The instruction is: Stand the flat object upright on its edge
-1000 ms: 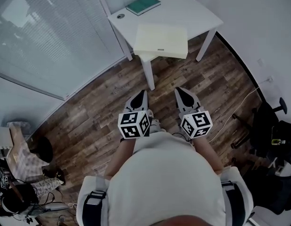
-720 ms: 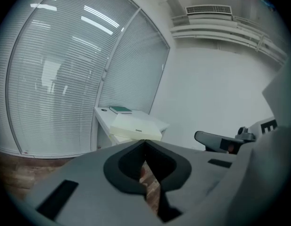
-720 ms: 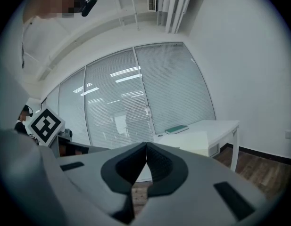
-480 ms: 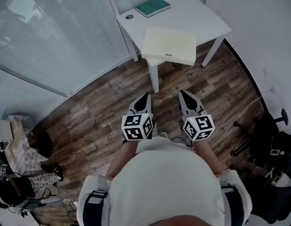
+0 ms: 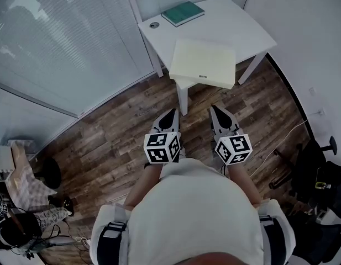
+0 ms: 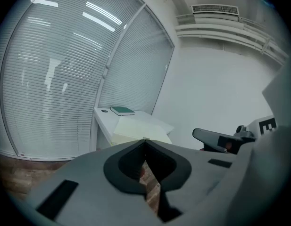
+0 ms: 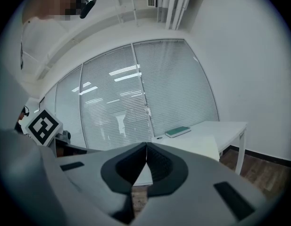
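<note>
Wood floor [image 5: 115, 142] fills most of the head view, w/ the white table [image 5: 245, 24] at its far end by the glass wall. Vs a sec ago the table sits nearer: the person has closed in on it, both grippers carried along. Left gripper [image 5: 171, 114] and right gripper [image 5: 215, 109] hang just short of the table's near leg, not over the top yet. Both have jaws pressed tip to tip, nothing btwn them. Flat object [image 5: 203, 62], pale cream, lies flat on the table's near corner and seems to overhang the edge; green book [image 5: 183, 13] is at the table's far side. So it's approach only: no contact, tipping-up not begun, and the jaws prob need to open first.
</note>
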The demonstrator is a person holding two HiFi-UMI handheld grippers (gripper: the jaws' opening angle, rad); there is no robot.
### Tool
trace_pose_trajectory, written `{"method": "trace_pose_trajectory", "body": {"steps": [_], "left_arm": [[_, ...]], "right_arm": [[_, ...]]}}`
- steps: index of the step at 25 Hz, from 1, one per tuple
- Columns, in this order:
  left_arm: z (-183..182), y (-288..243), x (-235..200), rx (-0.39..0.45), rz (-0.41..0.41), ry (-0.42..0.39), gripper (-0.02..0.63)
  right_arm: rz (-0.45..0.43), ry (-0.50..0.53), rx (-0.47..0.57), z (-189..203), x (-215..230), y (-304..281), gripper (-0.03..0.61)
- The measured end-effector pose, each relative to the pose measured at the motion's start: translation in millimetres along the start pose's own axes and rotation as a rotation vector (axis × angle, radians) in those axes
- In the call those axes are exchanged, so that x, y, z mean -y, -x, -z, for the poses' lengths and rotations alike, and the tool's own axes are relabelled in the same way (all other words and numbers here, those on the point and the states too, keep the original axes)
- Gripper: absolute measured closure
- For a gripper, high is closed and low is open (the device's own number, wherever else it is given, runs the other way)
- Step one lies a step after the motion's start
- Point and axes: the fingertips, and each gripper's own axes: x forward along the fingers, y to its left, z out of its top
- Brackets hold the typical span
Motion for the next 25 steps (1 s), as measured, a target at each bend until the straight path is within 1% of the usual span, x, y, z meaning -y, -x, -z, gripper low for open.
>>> {"method": "trace_pose_trajectory", "body": {"steps": [13,25], "left_arm": [[-41,-69,-42,-0.022,0.044,-0.004,0.594],[-77,-117,-55,-0.039,0.131,-0.033,0.594]], "right_arm": [[0.045,-0.018,0.010,-22,29,-81,0.558],[0.154,-0.063,0.031,-38,58,-115,0.558]]}}
